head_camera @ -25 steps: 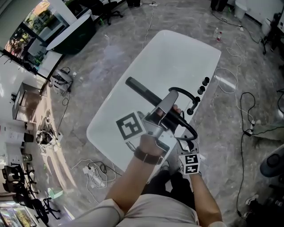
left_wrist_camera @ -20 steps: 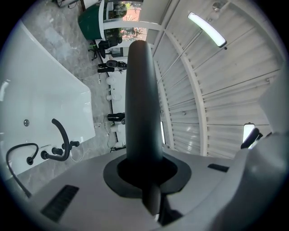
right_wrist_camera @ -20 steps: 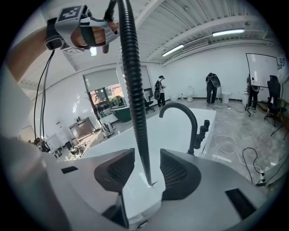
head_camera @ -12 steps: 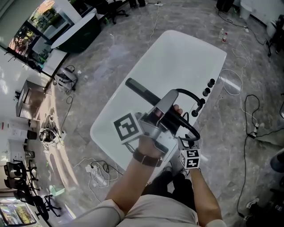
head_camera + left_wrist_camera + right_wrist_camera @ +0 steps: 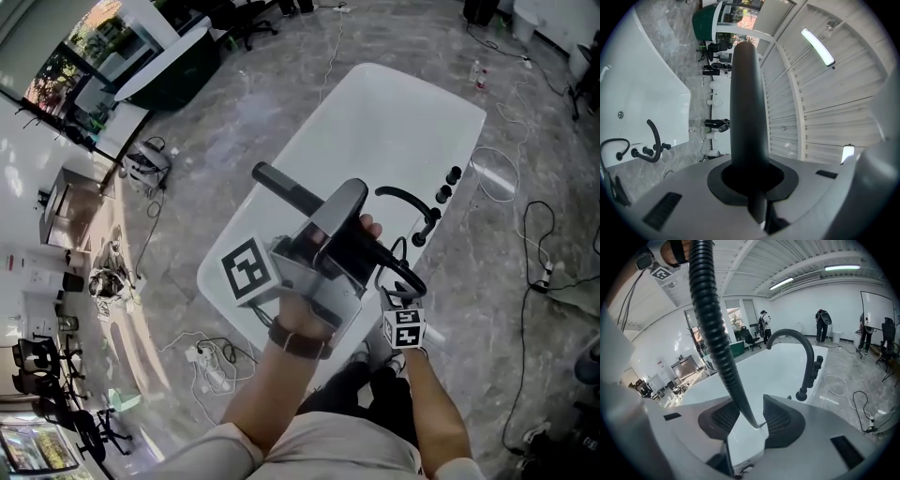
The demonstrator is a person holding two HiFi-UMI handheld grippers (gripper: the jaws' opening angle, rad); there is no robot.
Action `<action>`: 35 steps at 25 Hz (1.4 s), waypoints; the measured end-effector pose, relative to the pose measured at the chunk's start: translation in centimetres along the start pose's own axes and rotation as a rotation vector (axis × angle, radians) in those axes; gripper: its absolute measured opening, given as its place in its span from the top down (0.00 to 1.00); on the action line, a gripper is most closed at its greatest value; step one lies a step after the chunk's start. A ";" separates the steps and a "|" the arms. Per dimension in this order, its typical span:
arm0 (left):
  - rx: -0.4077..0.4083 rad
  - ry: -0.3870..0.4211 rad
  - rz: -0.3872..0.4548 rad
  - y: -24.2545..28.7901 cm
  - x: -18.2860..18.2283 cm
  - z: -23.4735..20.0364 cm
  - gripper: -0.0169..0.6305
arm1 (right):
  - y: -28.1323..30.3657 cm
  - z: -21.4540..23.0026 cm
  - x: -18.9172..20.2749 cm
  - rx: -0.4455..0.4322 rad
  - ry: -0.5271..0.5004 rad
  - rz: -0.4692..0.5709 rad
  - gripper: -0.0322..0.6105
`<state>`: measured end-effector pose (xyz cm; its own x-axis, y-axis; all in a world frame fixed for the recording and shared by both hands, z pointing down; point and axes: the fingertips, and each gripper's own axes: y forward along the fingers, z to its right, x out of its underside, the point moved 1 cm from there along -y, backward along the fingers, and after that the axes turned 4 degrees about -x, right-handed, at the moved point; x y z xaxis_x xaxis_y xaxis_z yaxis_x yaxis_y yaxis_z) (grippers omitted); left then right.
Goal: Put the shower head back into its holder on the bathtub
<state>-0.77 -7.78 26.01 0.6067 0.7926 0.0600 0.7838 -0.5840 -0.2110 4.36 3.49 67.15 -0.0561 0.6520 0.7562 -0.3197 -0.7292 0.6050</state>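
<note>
1. The left gripper is clamped on the black shower head. Its jaws are closed round the lower part of the handle, and the rest of the rod stands clear beyond them.
2. In the head view the left forearm reaches forward from bottom centre. The left hand is wrapped round the gripper's handle, with a dark strap on the wrist.
3. The shower head is held in the air over the near end of the white bathtub, slanting up and to the left.
4. The right gripper has its jaws apart. The ribbed black hose runs between them, lying against the left pad and clear of the right.
5. The right forearm is extended just beside the left, low at the tub's near rim.
6. The black faucet stands on the tub's right rim, near the right gripper.
</note>
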 end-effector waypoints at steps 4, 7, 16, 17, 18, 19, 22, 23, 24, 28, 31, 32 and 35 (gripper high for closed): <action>0.000 -0.022 0.022 -0.6 -0.7 0.0 0.91 | 0.3 0.0 0.2 -0.003 -0.011 0.005 0.73; 0.002 -0.047 0.046 -1.1 -1.5 -0.2 0.91 | 0.5 0.2 0.4 -0.006 -0.018 0.007 0.74; -0.007 -0.057 0.129 -2.7 -5.7 -0.7 0.91 | -0.5 0.9 -0.4 -0.025 0.010 0.034 0.84; -0.012 -0.053 0.140 -2.9 -6.2 -1.1 0.91 | -0.9 1.4 -0.4 -0.024 0.028 0.039 0.84; -0.020 -0.050 0.151 -3.0 -6.7 -1.6 0.91 | -1.5 2.1 -0.5 -0.019 0.052 0.047 0.84; -0.030 -0.050 0.161 -3.2 -7.0 -2.2 0.91 | -2.2 2.9 -0.6 -0.009 0.085 0.058 0.84; -0.068 -0.058 0.181 -3.6 -7.6 -4.5 0.91 | -4.6 6.2 -1.3 0.032 0.218 0.111 0.84; -0.083 -0.059 0.183 -3.7 -7.6 -5.3 0.91 | -5.6 7.2 -1.8 0.043 0.263 0.132 0.84; -0.099 -0.058 0.183 -3.9 -7.5 -6.2 0.91 | -6.6 8.0 -2.4 0.050 0.303 0.155 0.84; -0.160 -0.053 0.170 -4.2 -6.9 -8.9 0.91 | -11.8 9.8 -6.1 0.059 0.393 0.264 0.84; -0.199 -0.049 0.155 -4.3 -6.2 -10.6 0.91 | -15.8 10.3 -9.0 0.059 0.415 0.334 0.84; -0.211 -0.047 0.150 -4.2 -5.9 -11.1 0.91 | -16.9 10.4 -9.9 0.055 0.420 0.351 0.84; -0.251 -0.029 0.127 -4.0 -5.1 -12.6 0.91 | -19.9 10.2 -12.2 0.031 0.434 0.389 0.84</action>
<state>-5.38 -11.66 38.80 0.7009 0.7130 0.0202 0.7123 -0.7011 0.0333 21.07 7.90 48.48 -0.5486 0.3554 0.7568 -0.1701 -0.9337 0.3152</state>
